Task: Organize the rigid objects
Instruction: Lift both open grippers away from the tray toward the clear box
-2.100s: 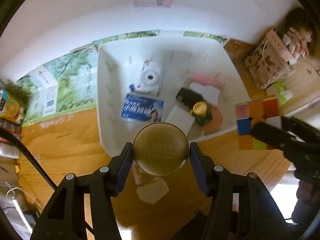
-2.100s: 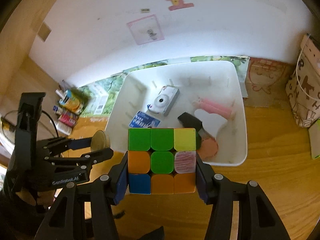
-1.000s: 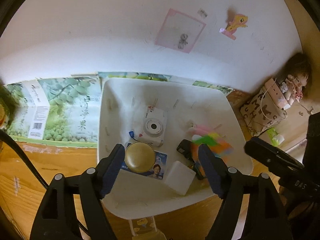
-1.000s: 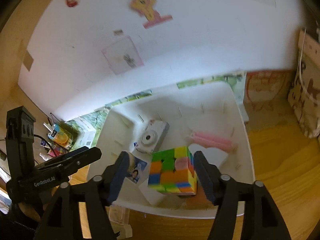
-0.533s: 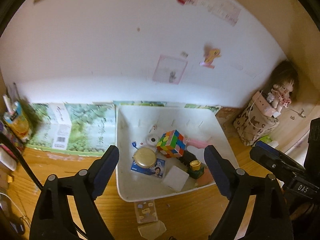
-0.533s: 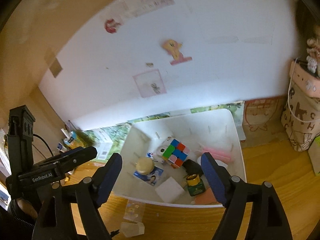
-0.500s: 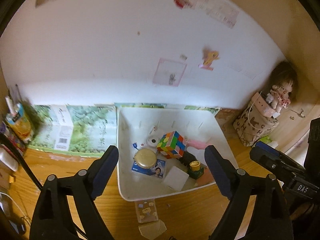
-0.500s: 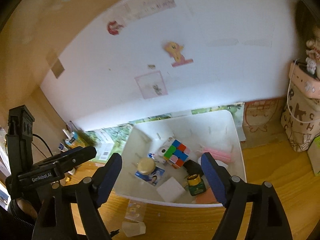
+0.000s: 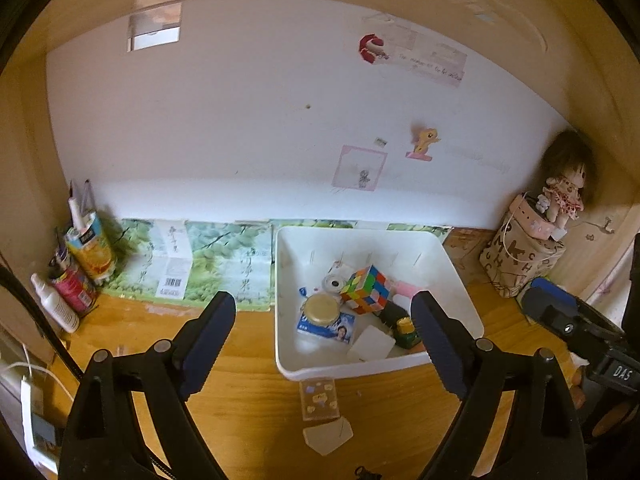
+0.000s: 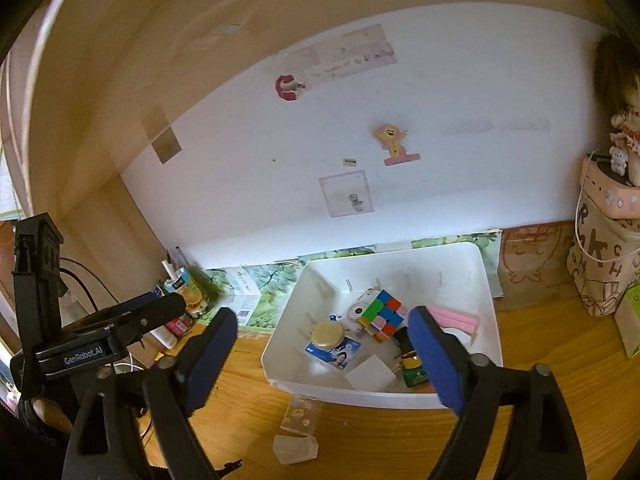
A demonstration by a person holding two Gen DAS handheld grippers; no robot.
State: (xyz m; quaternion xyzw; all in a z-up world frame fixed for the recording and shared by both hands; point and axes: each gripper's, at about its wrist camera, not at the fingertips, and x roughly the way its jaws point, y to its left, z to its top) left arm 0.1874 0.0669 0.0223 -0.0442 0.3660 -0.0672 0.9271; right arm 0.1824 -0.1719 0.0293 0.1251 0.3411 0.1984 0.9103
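With both tools lifted clear of the desk, the left gripper (image 9: 322,332) hangs spread and empty, and the right gripper (image 10: 322,354), its jaws just opened, carries nothing between them either. Out from the left one, at twelve o'clock, sits the white bin (image 9: 456,280), holding the gold tin (image 9: 320,308) on a blue packet (image 9: 340,326) and the cube (image 9: 366,289) tilted against a small camera (image 9: 331,280), dropped loosely, it seems, not arranged. At six o'clock of the bin, a clear card (image 9: 319,398) and a pale chip (image 9: 328,435) lie on the desk, likely next. The left tool reads "GenRobot.AI" from the right view.
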